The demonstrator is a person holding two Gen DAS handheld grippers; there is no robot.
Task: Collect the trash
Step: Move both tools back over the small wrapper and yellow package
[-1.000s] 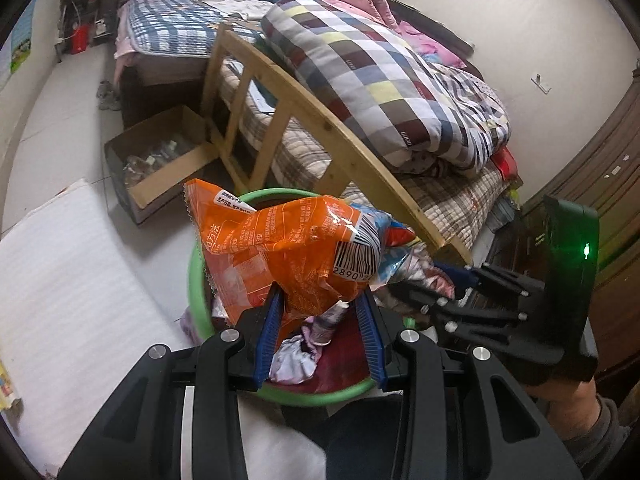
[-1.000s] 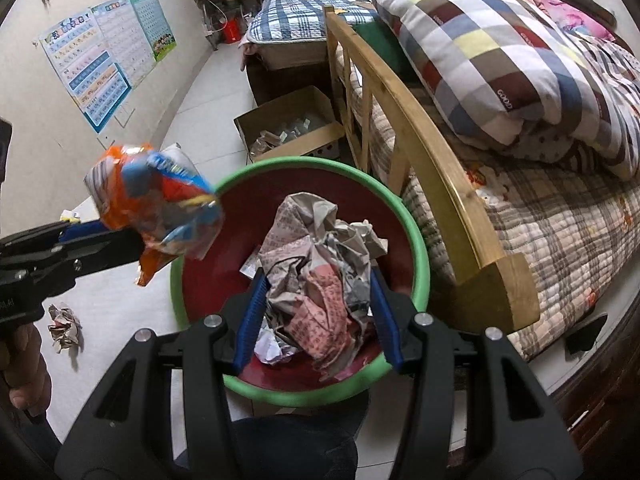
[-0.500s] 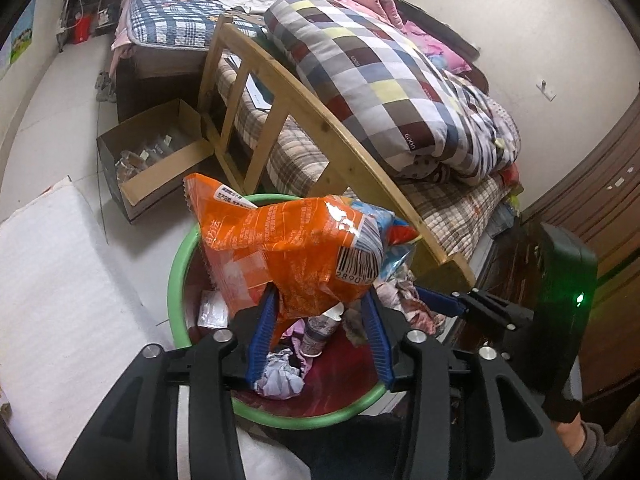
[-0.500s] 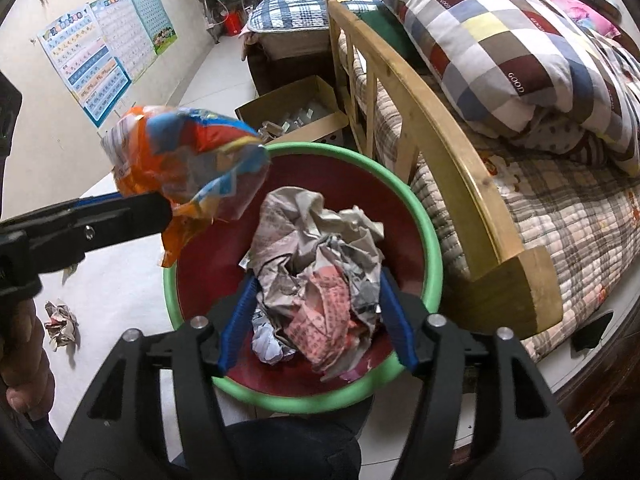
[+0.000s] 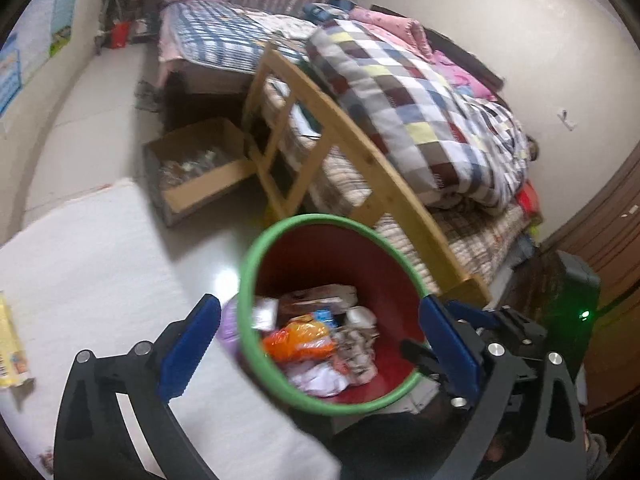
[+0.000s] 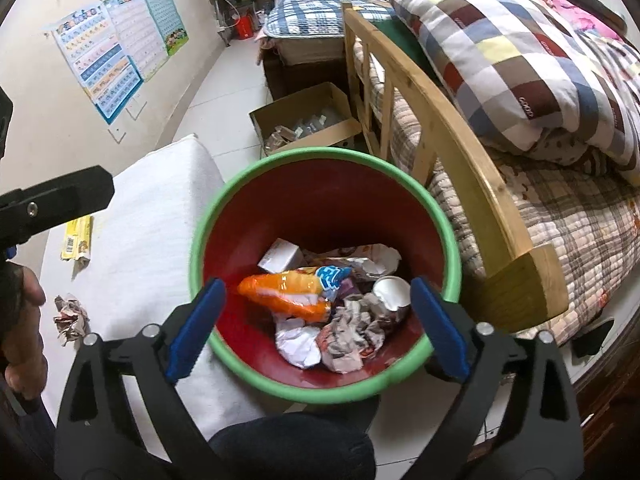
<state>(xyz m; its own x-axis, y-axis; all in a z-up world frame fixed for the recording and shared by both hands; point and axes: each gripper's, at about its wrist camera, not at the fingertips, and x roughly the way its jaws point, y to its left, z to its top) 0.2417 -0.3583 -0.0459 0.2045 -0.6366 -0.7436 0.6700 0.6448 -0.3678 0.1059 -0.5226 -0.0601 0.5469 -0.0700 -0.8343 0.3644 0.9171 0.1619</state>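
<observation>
A red bin with a green rim (image 5: 280, 236) (image 6: 320, 154) stands on the floor by the bed. An orange snack bag (image 5: 298, 340) (image 6: 286, 294) and crumpled paper (image 6: 348, 336) lie inside it. My left gripper (image 5: 316, 344) is open and empty above the bin. My right gripper (image 6: 316, 326) is open and empty above the bin too. A crumpled paper ball (image 6: 71, 318) and a yellow wrapper (image 6: 76, 238) (image 5: 10, 348) lie on the white mat (image 6: 160, 208).
A wooden bed frame (image 6: 440, 128) with a checked quilt (image 6: 520, 52) stands right of the bin. An open cardboard box (image 5: 196, 168) (image 6: 304, 120) sits on the floor behind it. Dark wooden furniture (image 5: 608, 240) is at the far right.
My left gripper opened and the orange snack bag dropped into the bin. My right gripper opened and the crumpled paper dropped in too.
</observation>
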